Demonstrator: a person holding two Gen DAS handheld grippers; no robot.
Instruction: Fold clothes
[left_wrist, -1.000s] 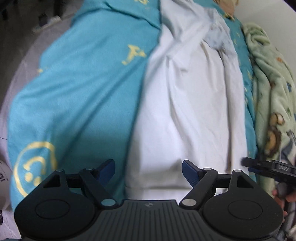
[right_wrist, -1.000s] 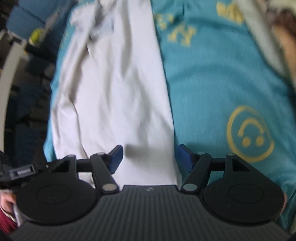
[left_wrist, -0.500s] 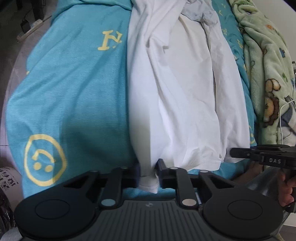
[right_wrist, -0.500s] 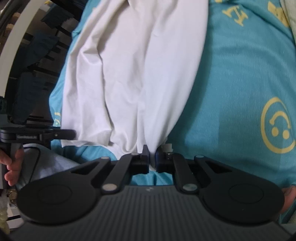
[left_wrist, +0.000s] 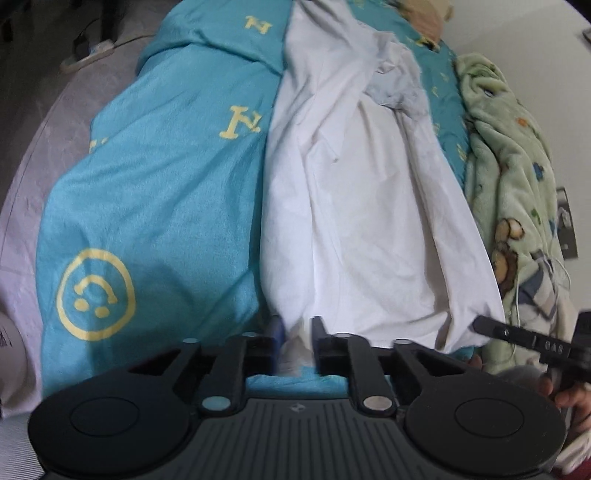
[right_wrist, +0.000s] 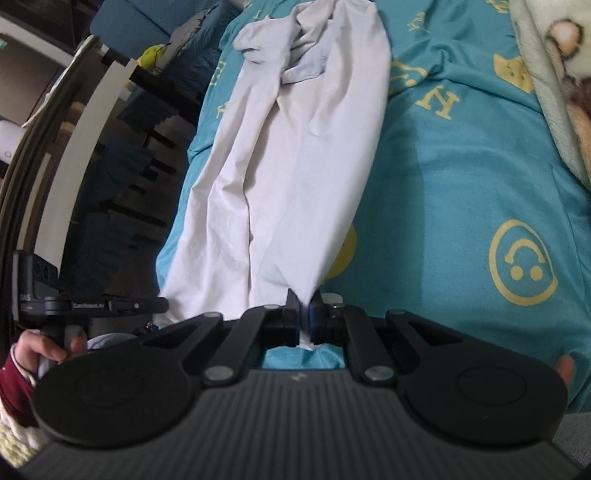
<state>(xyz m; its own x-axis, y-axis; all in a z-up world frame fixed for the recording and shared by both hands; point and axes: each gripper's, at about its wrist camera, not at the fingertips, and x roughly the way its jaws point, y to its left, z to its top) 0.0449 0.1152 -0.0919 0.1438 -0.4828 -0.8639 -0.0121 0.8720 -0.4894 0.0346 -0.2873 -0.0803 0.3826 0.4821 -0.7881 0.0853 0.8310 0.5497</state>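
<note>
A white garment (left_wrist: 354, 206) is laid lengthwise down the middle of the frame in the left wrist view, running from the top centre to the lower centre over a teal bedcover (left_wrist: 162, 206). Its near hem is bunched at the bottom, and a greyish fold (perhaps a collar or sleeve, it cannot be told) is seen toward the upper right. In the right wrist view the same garment (right_wrist: 295, 166) is stretched from the upper centre down to the lower centre.

The near edge of the cloth is pinched by the left gripper (left_wrist: 295, 332), whose fingers are drawn in against it at the lower centre. The other corner of the hem is clamped by the right gripper (right_wrist: 303, 314), with its fingers pressed nearly together on the fabric.

Yellow smiley faces and letters are printed on the bedcover. A pale green blanket (left_wrist: 517, 177) with bear pictures is heaped along the right edge of the left wrist view.
</note>
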